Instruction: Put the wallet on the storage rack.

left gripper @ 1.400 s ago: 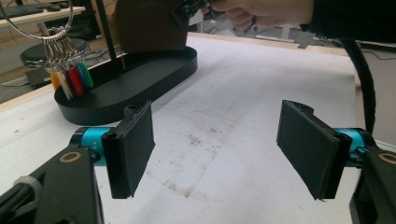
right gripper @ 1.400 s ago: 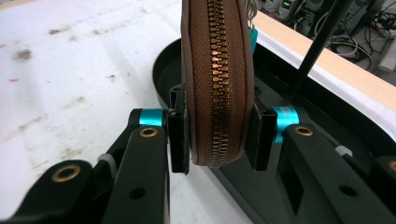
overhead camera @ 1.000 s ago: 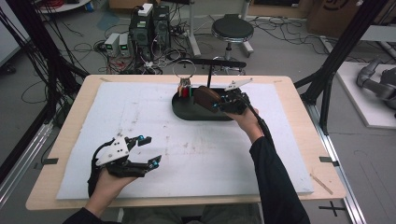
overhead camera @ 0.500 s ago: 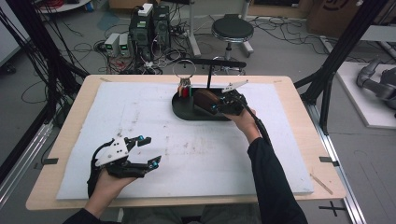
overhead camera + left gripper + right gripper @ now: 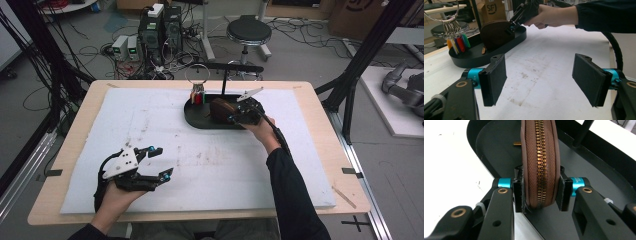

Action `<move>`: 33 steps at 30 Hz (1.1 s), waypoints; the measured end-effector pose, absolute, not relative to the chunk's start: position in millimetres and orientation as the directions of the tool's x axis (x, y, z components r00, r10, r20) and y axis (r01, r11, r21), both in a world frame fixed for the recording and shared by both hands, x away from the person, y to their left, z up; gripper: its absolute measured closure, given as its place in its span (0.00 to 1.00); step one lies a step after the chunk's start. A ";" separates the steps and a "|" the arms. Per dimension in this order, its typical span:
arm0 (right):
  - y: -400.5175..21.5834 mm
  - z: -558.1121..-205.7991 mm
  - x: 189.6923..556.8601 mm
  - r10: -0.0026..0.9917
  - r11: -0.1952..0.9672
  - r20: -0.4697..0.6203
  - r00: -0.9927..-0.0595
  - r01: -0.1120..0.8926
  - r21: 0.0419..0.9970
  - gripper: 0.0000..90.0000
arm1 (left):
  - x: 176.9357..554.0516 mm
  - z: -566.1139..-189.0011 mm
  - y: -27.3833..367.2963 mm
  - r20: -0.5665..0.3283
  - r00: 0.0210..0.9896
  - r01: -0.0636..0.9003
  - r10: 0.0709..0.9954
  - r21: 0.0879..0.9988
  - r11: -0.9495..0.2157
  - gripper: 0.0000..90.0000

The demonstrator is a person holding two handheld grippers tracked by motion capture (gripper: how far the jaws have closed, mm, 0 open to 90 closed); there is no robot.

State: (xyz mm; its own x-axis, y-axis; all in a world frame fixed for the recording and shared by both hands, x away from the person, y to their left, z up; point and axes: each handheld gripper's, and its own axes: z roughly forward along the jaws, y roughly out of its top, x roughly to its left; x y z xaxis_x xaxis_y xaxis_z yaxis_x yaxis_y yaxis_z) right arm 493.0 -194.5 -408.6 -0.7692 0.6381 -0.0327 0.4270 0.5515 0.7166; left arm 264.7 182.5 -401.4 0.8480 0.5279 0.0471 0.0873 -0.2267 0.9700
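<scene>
— Where was the brown pouch (image 5: 539,165)?

— It stood on its edge in the black tray (image 5: 199,119), at the far middle of the counter (image 5: 320,110). Its gold zipper (image 5: 539,157) ran along the rim.

— Who had it?

— The right gripper (image 5: 234,119). Its fingers (image 5: 518,192) were squeezed on the pouch, one on each side.

— What else was in the tray?

— A big ring with colored key tags (image 5: 457,43) hung at the left end of the tray, just beside the pouch. A thin black post (image 5: 223,82) stood up behind it.

— And the left gripper (image 5: 159,161)?

— It sat low over the white mat (image 5: 210,165), near the person, well apart from the tray. Its fingers (image 5: 494,78) were spread wide and held nothing.
</scene>
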 end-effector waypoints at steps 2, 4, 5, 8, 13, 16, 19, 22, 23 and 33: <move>-194.9 -408.9 493.3 0.639 0.549 -0.029 -0.768 0.430 0.717 0.74 | 264.6 -401.6 182.5 0.045 0.848 0.090 0.529 0.970 -0.226 0.30; -195.3 -409.3 493.9 0.642 0.546 -0.027 -0.766 0.432 0.718 0.73 | 264.3 -401.7 182.6 0.045 0.847 0.090 0.529 0.970 -0.227 0.30; -195.5 -409.5 493.8 0.642 0.546 -0.022 -0.766 0.437 0.714 0.72 | 264.2 -401.7 182.7 0.045 0.849 0.090 0.527 0.970 -0.227 0.30; -195.7 -409.0 493.7 0.656 0.543 -0.033 -0.754 0.440 0.715 0.69 | 264.2 -401.9 182.3 0.046 0.850 0.089 0.525 0.969 -0.230 0.30; -200.6 -406.9 493.9 0.697 0.518 -0.044 -0.715 0.460 0.721 0.52 | 263.7 -402.5 181.5 0.046 0.850 0.091 0.525 0.969 -0.231 0.30; -206.8 -403.2 492.5 0.717 0.498 -0.046 -0.695 0.465 0.732 0.45 | 264.0 -402.7 182.0 0.046 0.847 0.092 0.530 0.969 -0.231 0.30; -217.4 -395.0 488.5 0.734 0.463 -0.035 -0.678 0.463 0.756 0.41 | 264.8 -401.8 183.5 0.047 0.844 0.091 0.534 0.969 -0.229 0.30; -226.0 -385.3 481.9 0.727 0.455 -0.032 -0.685 0.446 0.771 0.39 | 266.5 -401.4 184.6 0.050 0.840 0.090 0.540 0.969 -0.230 0.30; -228.5 -381.9 478.6 0.726 0.454 -0.034 -0.687 0.441 0.774 0.39 | 267.4 -401.5 184.9 0.049 0.839 0.091 0.541 0.969 -0.230 0.30; -253.9 -355.0 428.9 0.697 0.407 -0.038 -0.716 0.352 0.843 0.35 | 281.8 -404.2 192.3 0.040 0.814 0.111 0.580 0.969 -0.223 0.29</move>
